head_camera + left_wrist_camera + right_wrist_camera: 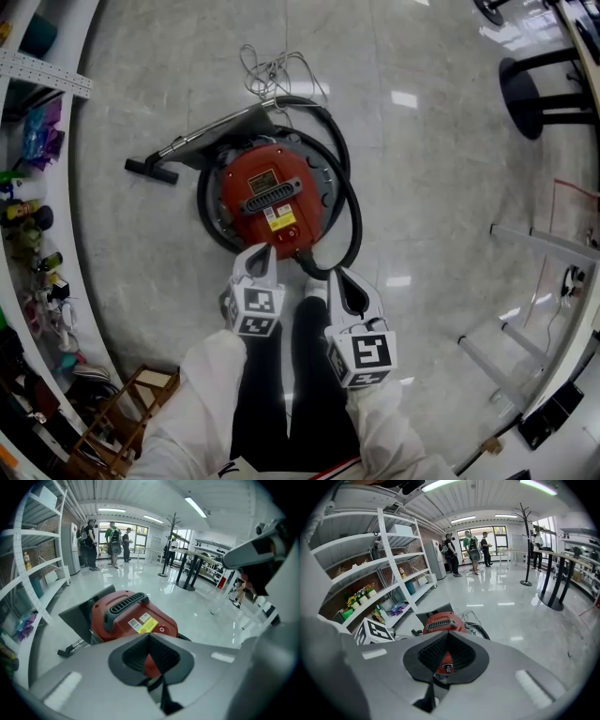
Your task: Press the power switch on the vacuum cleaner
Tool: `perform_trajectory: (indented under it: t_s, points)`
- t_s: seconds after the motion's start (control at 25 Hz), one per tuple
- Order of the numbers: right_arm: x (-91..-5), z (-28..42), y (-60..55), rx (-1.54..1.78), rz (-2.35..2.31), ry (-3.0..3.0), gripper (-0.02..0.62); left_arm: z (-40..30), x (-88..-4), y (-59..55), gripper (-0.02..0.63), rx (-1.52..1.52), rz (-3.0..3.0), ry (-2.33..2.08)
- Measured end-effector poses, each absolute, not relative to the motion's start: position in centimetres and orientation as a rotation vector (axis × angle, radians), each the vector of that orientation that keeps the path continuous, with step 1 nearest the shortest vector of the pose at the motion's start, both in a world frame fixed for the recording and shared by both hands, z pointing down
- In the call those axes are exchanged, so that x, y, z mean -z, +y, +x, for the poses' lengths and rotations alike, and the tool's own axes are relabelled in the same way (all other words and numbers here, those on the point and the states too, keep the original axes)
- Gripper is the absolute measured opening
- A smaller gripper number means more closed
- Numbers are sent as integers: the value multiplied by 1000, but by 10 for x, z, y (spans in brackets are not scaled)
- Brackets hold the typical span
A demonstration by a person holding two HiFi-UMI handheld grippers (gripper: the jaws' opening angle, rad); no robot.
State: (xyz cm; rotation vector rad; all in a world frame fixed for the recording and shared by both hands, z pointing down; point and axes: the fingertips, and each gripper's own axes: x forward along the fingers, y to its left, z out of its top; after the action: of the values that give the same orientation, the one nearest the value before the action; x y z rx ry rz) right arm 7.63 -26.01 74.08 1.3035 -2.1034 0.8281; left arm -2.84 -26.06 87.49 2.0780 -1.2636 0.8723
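One red canister vac (pixel 267 192) on floor (pixel 431 159), just ahead of 2 grippers. One black hose (pixel 354 216) looped round it, one floor nozzle (pixel 150 170) off to left, one white cord (pixel 272 67) tangled beyond. Left gripper (pixel 266 249): jaws together, empty, tip by vac's near edge. Right gripper (pixel 337 274): same, beside hose.

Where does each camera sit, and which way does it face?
Head view: on the person's head, facing steeply down at the vacuum cleaner; sleeves, legs, left tool and right tool show.
Left gripper view: on the left tool, looking along its shut jaws over the vacuum cleaner.
Right gripper view: on the right tool, jaws shut, facing the vacuum cleaner; the left tool's marker cube shows.
Shared: all three show the vacuum cleaner.
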Motion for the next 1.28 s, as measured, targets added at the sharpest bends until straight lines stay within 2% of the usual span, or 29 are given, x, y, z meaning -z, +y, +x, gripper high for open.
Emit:
perform_trajectory:
  t_s: [0.44, 1.28]
  points:
    - [-692, 70, -259, -757, 1336, -2139, 0, -50, -817, -257, 0, -823, 2095, -1319]
    - [-531, 62, -265, -558, 1420, -2268, 0, -103, -574, -273, 0, -558, 2254, -1579]
